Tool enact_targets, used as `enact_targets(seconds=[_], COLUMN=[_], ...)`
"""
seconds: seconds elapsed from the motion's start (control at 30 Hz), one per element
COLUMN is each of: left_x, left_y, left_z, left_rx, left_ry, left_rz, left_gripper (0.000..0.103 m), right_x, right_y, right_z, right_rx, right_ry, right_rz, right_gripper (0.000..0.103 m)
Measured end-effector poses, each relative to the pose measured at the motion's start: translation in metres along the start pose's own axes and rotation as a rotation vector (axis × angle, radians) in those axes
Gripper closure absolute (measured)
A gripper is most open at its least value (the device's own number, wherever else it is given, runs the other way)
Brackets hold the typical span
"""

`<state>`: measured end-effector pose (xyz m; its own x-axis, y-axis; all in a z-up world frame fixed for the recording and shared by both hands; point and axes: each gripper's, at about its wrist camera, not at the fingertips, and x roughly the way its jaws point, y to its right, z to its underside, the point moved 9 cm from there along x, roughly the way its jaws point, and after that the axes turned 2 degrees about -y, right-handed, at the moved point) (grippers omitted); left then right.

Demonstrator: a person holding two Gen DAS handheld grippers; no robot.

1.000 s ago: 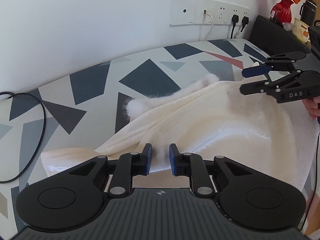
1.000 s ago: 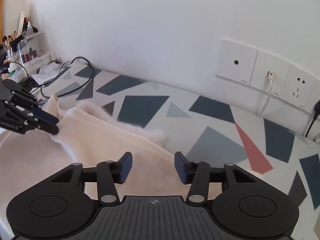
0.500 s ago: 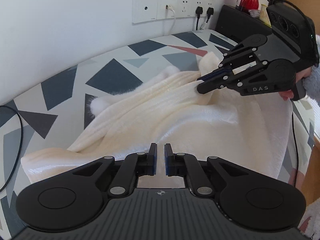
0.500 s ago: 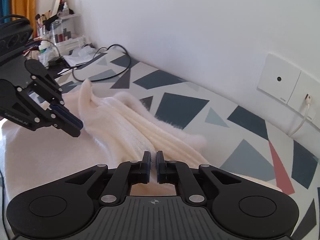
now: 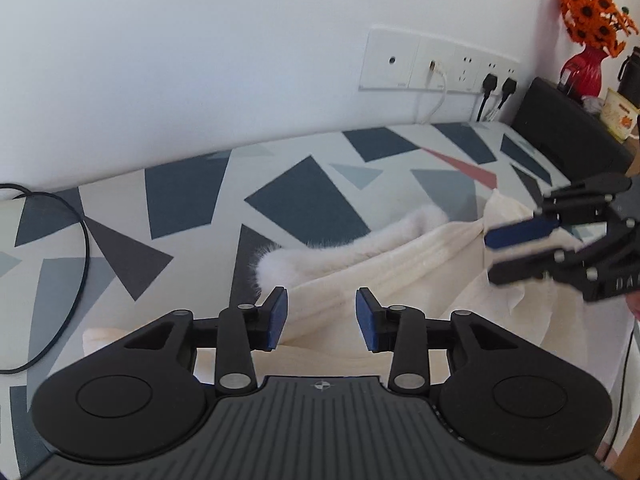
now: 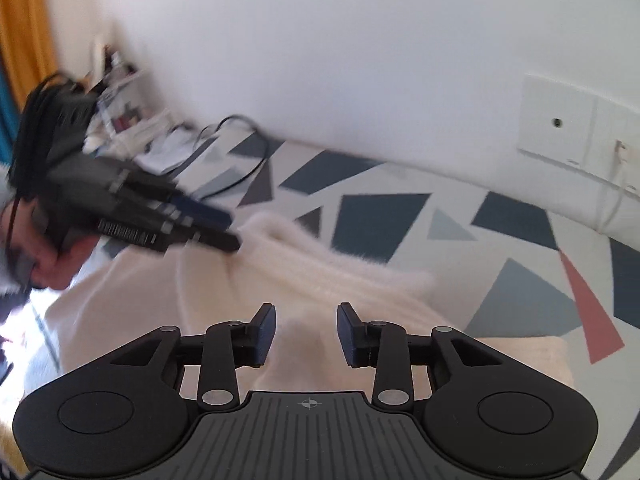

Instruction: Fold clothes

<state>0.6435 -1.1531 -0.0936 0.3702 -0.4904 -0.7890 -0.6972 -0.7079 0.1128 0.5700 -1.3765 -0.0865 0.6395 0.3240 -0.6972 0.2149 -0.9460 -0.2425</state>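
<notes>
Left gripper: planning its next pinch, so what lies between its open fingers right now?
In the left wrist view, only the cream garment shows between the left gripper pads; its white fur trim lies just beyond.

Ahead of us the patterned counter (image 5: pixel 312 204) lies bare between the garment (image 5: pixel 400 276) and the wall (image 5: pixel 240 60), so we could pass there. On our left a black cable (image 5: pixel 82 256) loops across the counter, and clutter (image 6: pixel 128 128) stands at that far end. On our right a black box (image 5: pixel 568 136) closes the counter's end, plugs (image 5: pixel 496 84) hang from the wall sockets, and the right gripper (image 5: pixel 490 256) hovers over the garment's edge.
</notes>
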Motion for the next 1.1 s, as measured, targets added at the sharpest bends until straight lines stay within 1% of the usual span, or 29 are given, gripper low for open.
enact_targets(seconds=[0.07, 0.17, 0.2, 0.27, 0.33, 0.37, 0.43, 0.5, 0.57, 0.63, 0.7, 0.73, 0.8, 0.87, 0.9, 0.93, 1.0, 1.1], left_x=[0.006, 0.006, 0.005, 0.006, 0.010, 0.012, 0.015, 0.015, 0.012, 0.007, 0.000, -0.004, -0.014, -0.027, -0.032, -0.035, -0.041, -0.045], left_y=[0.002, 0.008, 0.010, 0.013, 0.010, 0.007, 0.000, -0.009, -0.018, -0.032, -0.048, -0.056, -0.071, -0.088, -0.097, -0.108, -0.130, -0.162], left_z=[0.009, 0.023, 0.027, 0.033, 0.034, 0.031, 0.023, 0.011, -0.004, -0.020, -0.031, -0.034, -0.034, -0.026, -0.019, -0.011, 0.006, 0.032], left_rx=[0.008, 0.018, 0.024, 0.045, 0.048, 0.035, -0.011, -0.052, -0.057, -0.062, -0.088, -0.110, -0.144, -0.158, -0.166, -0.183, -0.227, -0.389], left_ry=[-0.032, -0.076, -0.086, -0.098, -0.101, -0.096, -0.071, -0.029, 0.034, 0.099, 0.132, 0.134, 0.133, 0.135, 0.131, 0.119, 0.091, 0.062], left_rz=[-0.003, 0.028, 0.034, 0.023, -0.007, -0.019, -0.034, -0.051, -0.115, -0.206, -0.267, -0.272, -0.271, -0.281, -0.290, -0.296, -0.303, -0.262], left_gripper=[0.064, 0.064, 0.064, 0.064, 0.064, 0.064, 0.064, 0.064, 0.064, 0.064, 0.064, 0.063, 0.056, 0.034, 0.031, 0.028, 0.028, 0.028], right_x=[0.014, 0.034, 0.040, 0.048, 0.053, 0.055, 0.060, 0.061, 0.058, 0.052, 0.042, 0.035, 0.017, -0.003, -0.008, -0.010, -0.014, -0.020], right_y=[0.012, 0.012, 0.009, 0.004, 0.006, 0.008, 0.014, 0.020, 0.033, 0.048, 0.062, 0.067, 0.081, 0.096, 0.101, 0.103, 0.108, 0.115], right_z=[0.001, 0.015, 0.019, 0.022, 0.018, 0.014, 0.005, -0.008, -0.023, -0.037, -0.044, -0.046, -0.044, -0.035, -0.030, -0.023, -0.011, 0.008], right_rx=[0.058, 0.054, 0.031, -0.004, 0.009, 0.023, 0.050, 0.062, 0.086, 0.124, 0.181, 0.195, 0.194, 0.195, 0.191, 0.185, 0.174, 0.156], right_ry=[-0.033, -0.121, -0.129, -0.112, -0.096, -0.089, -0.072, -0.040, 0.017, 0.071, 0.100, 0.114, 0.134, 0.138, 0.129, 0.115, 0.086, 0.042], right_rz=[0.043, 0.083, 0.103, 0.143, 0.163, 0.168, 0.178, 0.203, 0.262, 0.316, 0.321, 0.324, 0.349, 0.377, 0.385, 0.389, 0.399, 0.413], right_gripper=[0.072, 0.073, 0.072, 0.072, 0.072, 0.072, 0.072, 0.073, 0.072, 0.071, 0.071, 0.071, 0.068, 0.064, 0.064, 0.064, 0.064, 0.064])
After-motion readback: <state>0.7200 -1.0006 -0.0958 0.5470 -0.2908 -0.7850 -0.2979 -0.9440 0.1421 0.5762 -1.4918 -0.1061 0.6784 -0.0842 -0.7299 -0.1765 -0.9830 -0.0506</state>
